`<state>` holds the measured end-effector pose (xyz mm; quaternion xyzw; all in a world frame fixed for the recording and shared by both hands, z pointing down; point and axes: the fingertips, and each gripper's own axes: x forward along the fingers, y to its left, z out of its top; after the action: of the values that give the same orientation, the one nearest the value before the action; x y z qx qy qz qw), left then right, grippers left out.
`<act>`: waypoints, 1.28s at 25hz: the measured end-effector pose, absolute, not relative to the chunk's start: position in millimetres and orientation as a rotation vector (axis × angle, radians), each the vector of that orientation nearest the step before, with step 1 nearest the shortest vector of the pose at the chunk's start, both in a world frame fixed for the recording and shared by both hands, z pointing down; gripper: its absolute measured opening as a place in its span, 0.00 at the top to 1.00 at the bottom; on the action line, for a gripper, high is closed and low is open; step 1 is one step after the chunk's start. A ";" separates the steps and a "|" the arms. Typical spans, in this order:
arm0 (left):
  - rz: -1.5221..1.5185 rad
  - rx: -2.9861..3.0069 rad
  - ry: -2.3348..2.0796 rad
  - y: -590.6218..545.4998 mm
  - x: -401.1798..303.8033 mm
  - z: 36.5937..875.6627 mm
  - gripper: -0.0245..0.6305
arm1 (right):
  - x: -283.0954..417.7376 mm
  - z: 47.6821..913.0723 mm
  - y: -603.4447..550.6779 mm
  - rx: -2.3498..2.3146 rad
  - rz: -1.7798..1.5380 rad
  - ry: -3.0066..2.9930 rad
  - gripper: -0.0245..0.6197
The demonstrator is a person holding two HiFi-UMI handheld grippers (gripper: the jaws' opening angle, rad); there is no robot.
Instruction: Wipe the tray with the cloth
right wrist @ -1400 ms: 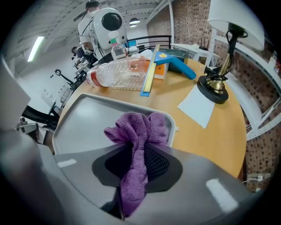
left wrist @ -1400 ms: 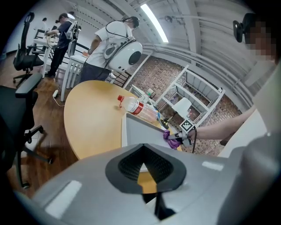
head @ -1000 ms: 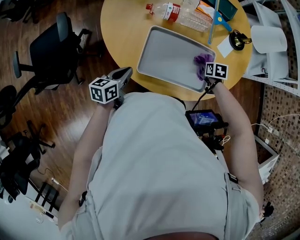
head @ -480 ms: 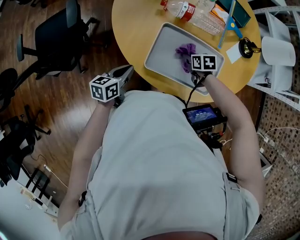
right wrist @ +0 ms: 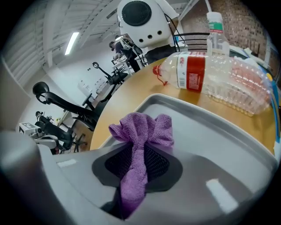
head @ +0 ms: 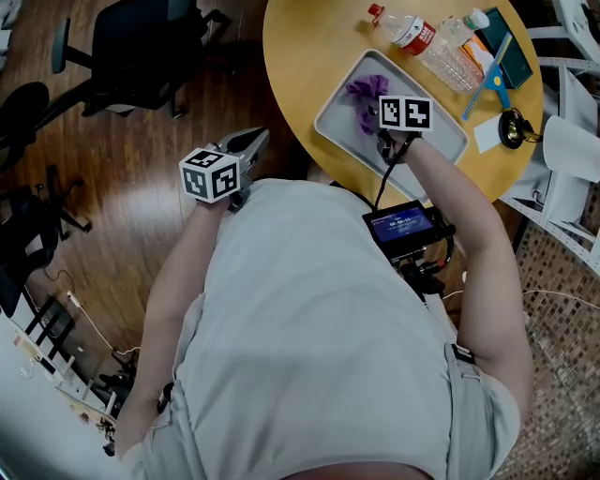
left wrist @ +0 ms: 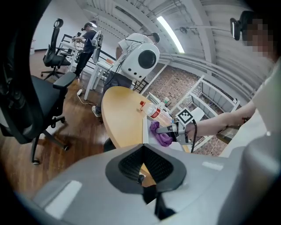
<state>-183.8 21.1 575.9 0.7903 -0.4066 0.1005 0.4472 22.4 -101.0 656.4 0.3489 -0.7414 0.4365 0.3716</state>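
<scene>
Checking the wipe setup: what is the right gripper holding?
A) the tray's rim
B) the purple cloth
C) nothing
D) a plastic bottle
B: the right gripper is clamped on the purple cloth, which bunches up in front of it over the tray.

Count on table (head: 300, 47): 1 tray (head: 439, 127), 1 cloth (head: 366, 94), 2 bottles (red-cap bottle (head: 415, 36), green-cap bottle (head: 467, 25)), 1 teal book (head: 508, 49), 1 blue stick (head: 494, 80), 1 white note (head: 486, 138). Grippers: 2, left gripper (head: 247, 142) and right gripper (right wrist: 138, 166). Off table: 1 chair (head: 141, 42) in full, more cut off at the left, so total unclear.
</scene>
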 end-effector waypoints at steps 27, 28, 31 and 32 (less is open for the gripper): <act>0.318 2.102 -0.841 7.6 -144.6 559.7 0.96 | 81.5 654.1 -22.9 0.894 1.248 -1.946 0.84; 0.323 2.113 -0.819 5.7 -138.8 559.2 0.96 | 92.7 653.9 -18.6 0.926 1.262 -1.934 0.84; 0.337 2.147 -0.759 0.6 -120.9 556.3 0.96 | 127.1 653.1 -3.5 1.022 1.301 -1.895 0.84; 0.342 2.156 -0.742 -0.3 -115.1 555.3 0.96 | 139.3 653.2 2.3 1.052 1.314 -1.880 0.84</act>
<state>-115.1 -0.3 555.3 0.8547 -0.2942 0.1354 0.4057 139.3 2.3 653.2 0.3971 -0.7098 0.4959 0.3043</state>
